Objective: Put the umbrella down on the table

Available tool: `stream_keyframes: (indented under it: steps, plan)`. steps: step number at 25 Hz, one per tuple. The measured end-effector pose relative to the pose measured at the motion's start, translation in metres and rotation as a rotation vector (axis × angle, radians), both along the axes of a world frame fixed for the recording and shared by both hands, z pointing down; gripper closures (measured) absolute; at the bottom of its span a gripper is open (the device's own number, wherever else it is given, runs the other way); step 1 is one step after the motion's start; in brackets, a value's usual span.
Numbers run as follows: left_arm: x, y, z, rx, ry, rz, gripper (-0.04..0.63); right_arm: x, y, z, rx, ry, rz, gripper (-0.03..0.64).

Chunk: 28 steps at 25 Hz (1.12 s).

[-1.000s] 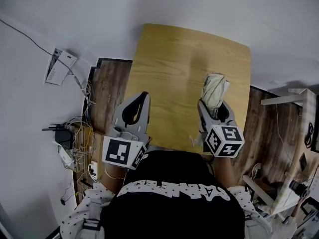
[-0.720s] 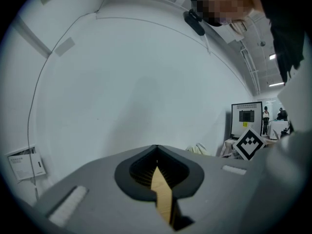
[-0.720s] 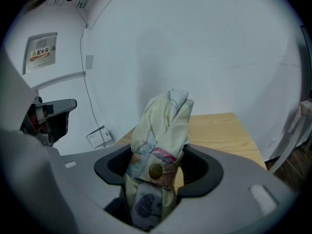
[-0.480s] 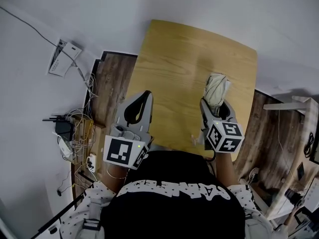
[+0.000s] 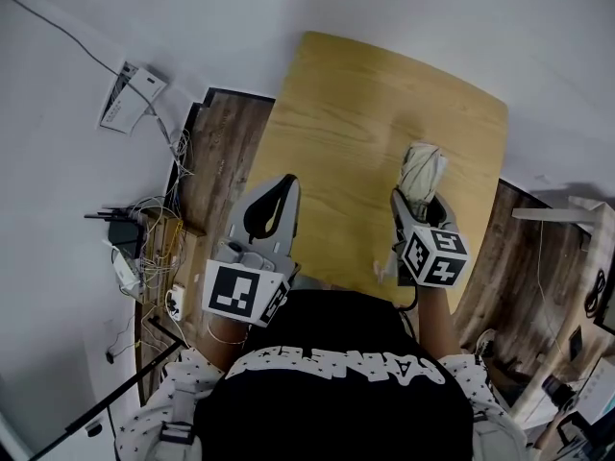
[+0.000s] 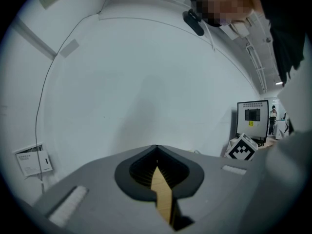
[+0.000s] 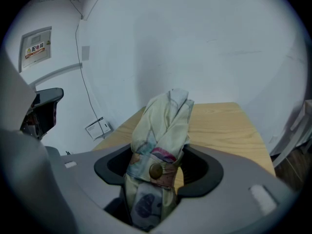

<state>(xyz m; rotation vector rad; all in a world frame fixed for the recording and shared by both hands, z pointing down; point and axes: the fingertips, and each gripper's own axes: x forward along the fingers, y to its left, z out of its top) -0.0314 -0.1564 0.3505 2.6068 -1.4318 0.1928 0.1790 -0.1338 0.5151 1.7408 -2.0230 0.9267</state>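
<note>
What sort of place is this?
Likely a lab or office workroom: a plain wooden table by white walls, a tangle of cables on the wood floor, and a monitor farther off.

right claw [image 7: 163, 199] gripping folded umbrella [image 7: 158, 150], table [image 7: 229, 128]

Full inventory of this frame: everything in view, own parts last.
table: 1, light wood, centre, against the white wall
umbrella: 1, folded, pale cream with print, over the table's right side
wall box: 1, white, wall at left
cables and devices: one tangle, dark and white, floor left of the table
monitor: 1, dark, background of the left tool view
left tool: grey, shut, empty
right tool: grey, shut on the umbrella
shirt: black, bottom centre
</note>
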Motion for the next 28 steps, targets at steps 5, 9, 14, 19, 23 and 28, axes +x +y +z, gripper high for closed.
stream_keyframes:
  steps: [5, 9, 14, 19, 23, 28]
  plan:
    - [-0.011, -0.001, 0.004, -0.008, -0.009, -0.034, 0.594, 0.000, -0.003, 0.010, -0.020, 0.005, -0.002, 0.319]
    - [-0.016, 0.000, 0.006, -0.013, -0.012, -0.046, 0.594, -0.001, -0.006, 0.018, -0.038, 0.005, 0.000, 0.319]
    - [-0.022, 0.001, 0.009, -0.016, -0.018, -0.063, 0.594, -0.002, -0.009, 0.033, -0.066, 0.017, 0.000, 0.319]
    - [-0.029, 0.002, 0.011, -0.022, -0.022, -0.083, 0.594, -0.003, -0.009, 0.045, -0.094, 0.036, -0.011, 0.319]
    - [-0.028, -0.001, 0.011, -0.023, -0.020, -0.093, 0.594, -0.005, -0.011, 0.053, -0.116, 0.038, -0.015, 0.318]
    - [-0.023, -0.002, 0.007, -0.011, -0.010, -0.085, 0.594, -0.008, -0.013, 0.060, -0.133, 0.039, -0.029, 0.318]
